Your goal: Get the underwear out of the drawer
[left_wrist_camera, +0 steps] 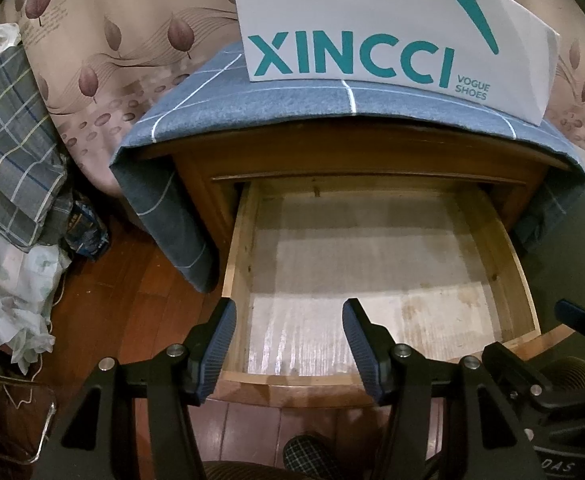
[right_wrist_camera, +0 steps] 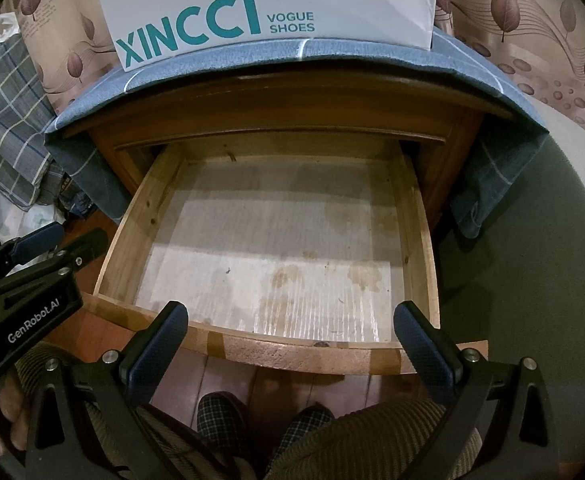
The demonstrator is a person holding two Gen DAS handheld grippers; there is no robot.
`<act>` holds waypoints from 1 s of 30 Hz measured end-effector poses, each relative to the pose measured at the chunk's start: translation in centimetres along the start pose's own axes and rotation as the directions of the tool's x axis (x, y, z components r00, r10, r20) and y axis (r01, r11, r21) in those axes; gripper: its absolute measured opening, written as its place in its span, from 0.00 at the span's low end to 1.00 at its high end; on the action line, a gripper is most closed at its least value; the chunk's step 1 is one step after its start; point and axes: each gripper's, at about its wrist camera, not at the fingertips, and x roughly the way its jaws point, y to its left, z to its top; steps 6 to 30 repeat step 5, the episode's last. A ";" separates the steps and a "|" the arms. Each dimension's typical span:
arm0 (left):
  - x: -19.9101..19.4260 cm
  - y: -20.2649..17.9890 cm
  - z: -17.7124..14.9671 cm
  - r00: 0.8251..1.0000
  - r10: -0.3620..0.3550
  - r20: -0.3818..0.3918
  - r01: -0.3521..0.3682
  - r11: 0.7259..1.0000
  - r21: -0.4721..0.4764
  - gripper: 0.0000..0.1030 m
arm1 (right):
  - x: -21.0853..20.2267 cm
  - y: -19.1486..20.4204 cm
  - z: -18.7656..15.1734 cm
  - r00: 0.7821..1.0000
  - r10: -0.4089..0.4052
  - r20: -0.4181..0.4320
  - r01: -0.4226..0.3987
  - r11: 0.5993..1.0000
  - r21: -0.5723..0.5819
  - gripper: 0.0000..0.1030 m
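Clutter of plaid cloth (left_wrist_camera: 8, 152) lies on the floor at far left, and next to it the left gripper (left_wrist_camera: 288, 344) hangs spread and empty above the drawer (left_wrist_camera: 234, 280), which is pulled out. Its liner shows only stains; no underwear is visible in either view. The right gripper (right_wrist_camera: 290, 344), also spread and empty, risks closing on nothing or scraping the front rim.
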 end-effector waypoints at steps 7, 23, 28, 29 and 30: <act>0.0 0.3 0.0 1.000 -0.007 -0.002 0.007 1.000 -0.002 0.55 | 0.0 0.0 0.0 1.000 0.001 0.000 -0.001 1.000 0.000 0.99; 0.0 0.3 0.0 1.000 -0.007 -0.002 0.007 1.000 -0.002 0.55 | 0.0 0.0 0.0 1.000 0.001 0.000 -0.001 1.000 0.000 0.99; 0.0 0.3 0.0 1.000 -0.007 -0.002 0.007 1.000 -0.002 0.55 | 0.0 0.0 0.0 1.000 0.001 0.000 -0.001 1.000 0.000 0.99; 0.0 0.3 0.0 1.000 -0.007 -0.002 0.007 1.000 -0.002 0.55 | 0.0 0.0 0.0 1.000 0.001 0.000 -0.001 1.000 0.000 0.99; 0.0 0.3 0.0 1.000 -0.007 -0.002 0.007 1.000 -0.002 0.55 | 0.0 0.0 0.0 1.000 0.001 0.000 -0.001 1.000 0.000 0.99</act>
